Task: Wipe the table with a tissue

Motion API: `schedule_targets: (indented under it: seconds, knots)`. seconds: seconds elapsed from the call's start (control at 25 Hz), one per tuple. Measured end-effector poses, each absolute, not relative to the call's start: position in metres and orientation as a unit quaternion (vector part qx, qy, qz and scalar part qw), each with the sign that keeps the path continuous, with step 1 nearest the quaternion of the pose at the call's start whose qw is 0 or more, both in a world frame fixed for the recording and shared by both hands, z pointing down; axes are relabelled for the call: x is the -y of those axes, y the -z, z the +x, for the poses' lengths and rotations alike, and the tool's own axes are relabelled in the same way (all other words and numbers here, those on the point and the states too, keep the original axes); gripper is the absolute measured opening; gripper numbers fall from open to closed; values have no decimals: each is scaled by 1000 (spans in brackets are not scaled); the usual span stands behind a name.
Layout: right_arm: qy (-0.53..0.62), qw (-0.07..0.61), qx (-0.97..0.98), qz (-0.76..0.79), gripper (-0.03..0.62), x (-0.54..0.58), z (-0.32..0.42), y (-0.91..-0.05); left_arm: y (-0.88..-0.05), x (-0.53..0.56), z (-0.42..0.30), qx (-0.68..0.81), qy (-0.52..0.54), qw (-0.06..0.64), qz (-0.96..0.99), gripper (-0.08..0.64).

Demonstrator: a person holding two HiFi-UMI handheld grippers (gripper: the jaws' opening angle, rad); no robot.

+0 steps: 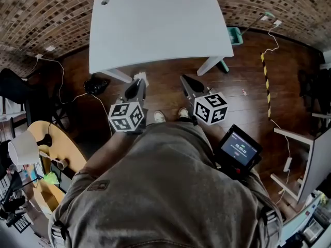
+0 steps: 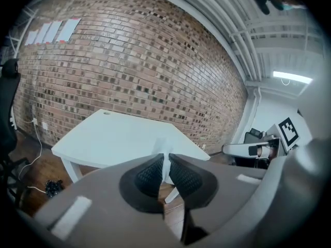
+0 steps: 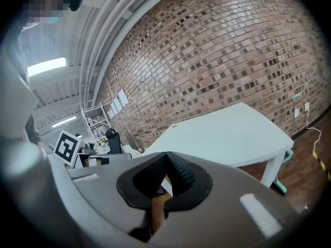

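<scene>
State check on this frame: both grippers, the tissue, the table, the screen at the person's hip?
left gripper: shut on the tissue, short of the table
tissue: pinched between the left jaws, sticking out past the tips
right gripper: shut, nothing between the jaws
table: standing, touched by neither gripper
screen: lit

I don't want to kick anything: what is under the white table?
Its white legs and wooden floor show at the near edge; a teal container pokes out at right. The tabletop hides the rest.
</scene>
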State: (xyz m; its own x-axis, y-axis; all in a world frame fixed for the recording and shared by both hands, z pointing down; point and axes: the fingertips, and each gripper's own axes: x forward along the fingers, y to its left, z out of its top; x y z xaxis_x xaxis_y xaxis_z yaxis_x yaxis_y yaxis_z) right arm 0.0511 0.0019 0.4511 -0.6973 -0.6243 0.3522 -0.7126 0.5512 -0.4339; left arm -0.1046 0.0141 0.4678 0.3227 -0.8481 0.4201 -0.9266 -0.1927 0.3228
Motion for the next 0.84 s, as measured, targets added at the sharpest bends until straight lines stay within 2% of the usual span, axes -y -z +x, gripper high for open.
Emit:
schedule_targets:
  seconds: [0.52, 0.84]
  knots:
    - [-282, 78, 879, 377, 12, -7, 54, -451, -466, -19, -99, 581, -67, 263, 768, 31]
    - [-286, 78, 881, 370, 12, -9, 53, -454, -466, -17, -99, 590, -103, 212, 772, 29]
